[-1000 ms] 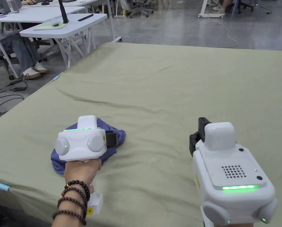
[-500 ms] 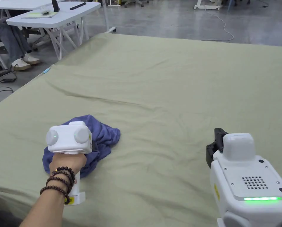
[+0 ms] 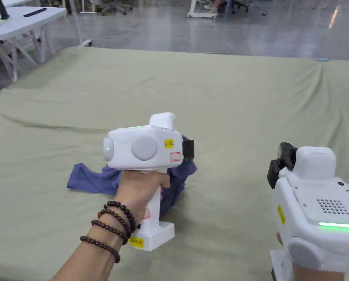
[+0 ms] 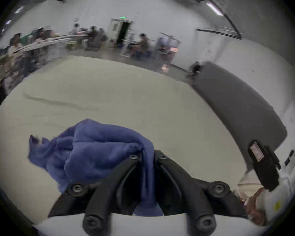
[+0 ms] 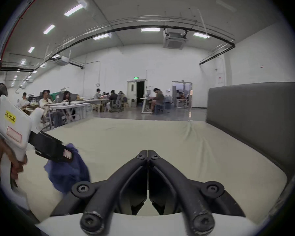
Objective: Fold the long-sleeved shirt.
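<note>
Item, left: a crumpled blue long-sleeved shirt (image 3: 96,180) is bunched on the olive sheet of the bed (image 3: 225,95), one fold pinched between the closed jaws of the left gripper (image 4: 147,156) and partly raised, a loose end trailing flat to the left. Item, right: the right gripper (image 5: 148,152) is held apart above bare sheet, jaws closed on nothing. Risk noted: since the cloth is gripped in a wad, several layers may be lifted together, or the thin fold may be lost from the jaws, so the garment would not be spread flat for folding.
</note>
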Action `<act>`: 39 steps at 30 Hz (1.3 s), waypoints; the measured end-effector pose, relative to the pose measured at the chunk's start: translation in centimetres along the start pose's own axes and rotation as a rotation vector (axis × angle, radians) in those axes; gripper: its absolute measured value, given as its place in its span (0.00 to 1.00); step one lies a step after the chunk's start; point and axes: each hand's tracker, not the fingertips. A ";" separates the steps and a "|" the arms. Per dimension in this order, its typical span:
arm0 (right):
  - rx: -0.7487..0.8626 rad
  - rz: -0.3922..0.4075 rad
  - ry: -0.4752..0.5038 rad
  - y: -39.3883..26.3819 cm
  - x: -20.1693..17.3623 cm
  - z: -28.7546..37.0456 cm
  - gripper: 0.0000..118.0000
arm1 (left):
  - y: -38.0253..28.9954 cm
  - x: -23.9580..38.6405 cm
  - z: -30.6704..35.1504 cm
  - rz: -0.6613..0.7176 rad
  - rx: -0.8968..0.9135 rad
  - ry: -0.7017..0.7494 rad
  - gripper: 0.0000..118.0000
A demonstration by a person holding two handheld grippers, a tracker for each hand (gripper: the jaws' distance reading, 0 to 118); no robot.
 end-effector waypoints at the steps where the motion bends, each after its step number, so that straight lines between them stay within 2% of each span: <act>1: 0.000 0.000 -0.025 0.0 1.7 0.6 0.00 | -0.5 3.0 -2.3 -0.032 -0.019 -0.050 0.05; 6: -0.027 -0.002 -0.172 0.0 8.5 2.8 0.00 | -5.5 14.1 -13.1 -0.100 -0.179 -0.173 0.05; 9: -0.063 -0.002 -0.246 0.0 11.4 4.1 0.00 | -8.6 16.3 -16.6 -0.120 -0.207 -0.130 0.07; 10: -0.064 -0.005 -0.246 0.0 12.2 4.5 0.00 | -9.1 16.3 -16.6 -0.128 -0.195 -0.101 0.24; 12: -0.066 -0.005 -0.257 -0.1 13.3 5.3 0.00 | -9.4 15.4 -15.9 -0.120 -0.158 -0.121 0.83; 13: -0.071 -0.003 -0.262 -0.2 13.5 5.4 0.00 | -9.1 15.0 -15.1 -0.106 -0.135 -0.149 1.00; 16: -0.096 -0.002 -0.248 -0.5 13.4 4.9 0.00 | -7.5 13.5 -10.5 -0.120 0.002 -0.140 1.00; 21: -0.087 -0.029 -0.184 -0.2 11.4 4.1 0.00 | -7.3 9.4 -0.9 -0.121 0.201 -0.093 1.00; 24: -0.079 -0.020 -0.142 0.1 10.1 4.1 0.00 | -9.9 6.7 4.7 -0.123 0.306 0.034 0.98; 25: -0.082 -0.016 -0.134 0.1 9.5 4.0 0.00 | -10.8 5.8 6.2 -0.130 0.317 0.092 0.86; 26: -0.085 -0.014 -0.133 0.1 9.1 4.1 0.00 | -11.8 5.0 7.1 -0.128 0.309 0.158 0.57; 27: -0.089 -0.017 -0.131 0.2 8.6 4.2 0.00 | -12.7 4.2 8.0 -0.125 0.326 0.220 0.05; 28: -0.087 -0.029 -0.116 0.3 8.3 4.4 0.00 | -13.5 3.3 8.5 -0.092 0.285 0.263 0.00; 31: -0.082 -0.037 -0.098 0.2 7.3 4.6 0.00 | -14.5 1.2 9.2 -0.093 0.227 0.227 0.00; 33: -0.087 -0.028 -0.098 0.1 6.7 4.7 0.00 | -14.6 0.8 9.1 -0.101 0.222 0.260 0.00; 36: -0.090 -0.029 -0.088 0.1 6.3 4.8 0.00 | -14.1 1.4 8.2 -0.073 0.203 0.225 0.00; 37: -0.091 -0.028 -0.086 0.0 6.4 4.8 0.00 | -13.8 1.3 7.6 -0.074 0.190 0.216 0.12; 38: -0.093 -0.026 -0.085 -0.1 6.5 4.8 0.00 | -13.7 2.0 6.6 -0.074 0.189 0.218 0.39; 39: -0.097 -0.023 -0.085 -0.1 6.5 4.7 0.00 | -13.5 2.1 5.4 -0.079 0.168 0.214 0.71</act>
